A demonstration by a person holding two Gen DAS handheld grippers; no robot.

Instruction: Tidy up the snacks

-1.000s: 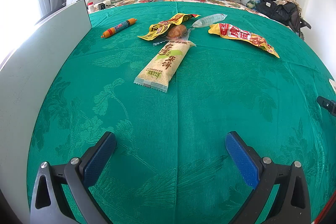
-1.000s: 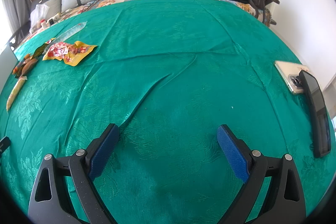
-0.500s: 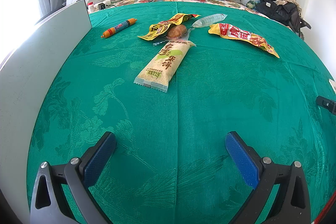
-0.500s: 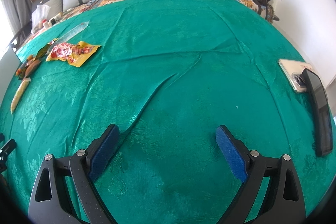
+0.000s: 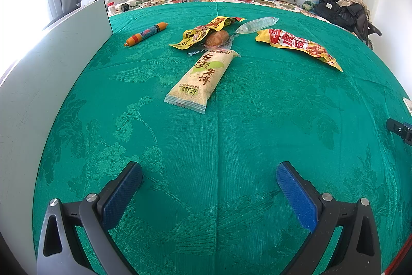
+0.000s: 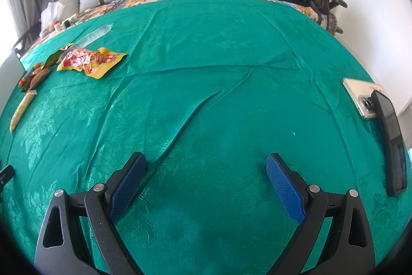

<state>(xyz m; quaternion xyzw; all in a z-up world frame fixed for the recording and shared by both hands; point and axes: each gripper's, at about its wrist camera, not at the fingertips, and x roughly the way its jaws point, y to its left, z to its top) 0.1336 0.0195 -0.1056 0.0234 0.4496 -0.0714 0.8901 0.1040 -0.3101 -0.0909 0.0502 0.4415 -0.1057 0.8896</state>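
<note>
Rice cracker packet (image 5: 203, 76): lies flat on the green bedspread (image 5: 231, 146), centre of the left wrist frame, straight ahead of the left gripper (image 5: 209, 181); long axis runs from the near left up to the far right. Sausage stick (image 5: 146, 33), yellow packets (image 5: 206, 32) (image 5: 298, 45) and clear tube pack (image 5: 256, 24): farther off, upper centre.

Left gripper: released, nothing held; judged the nearer.

Right gripper (image 6: 205, 169): spread wide, nothing held; snacks at far left of its frame.

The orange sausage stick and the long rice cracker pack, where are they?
Orange sausage stick (image 5: 146, 34), left wrist view, middle of its striped wrapper.
Long rice cracker pack (image 5: 203, 75), left wrist view, on the printed front.
</note>
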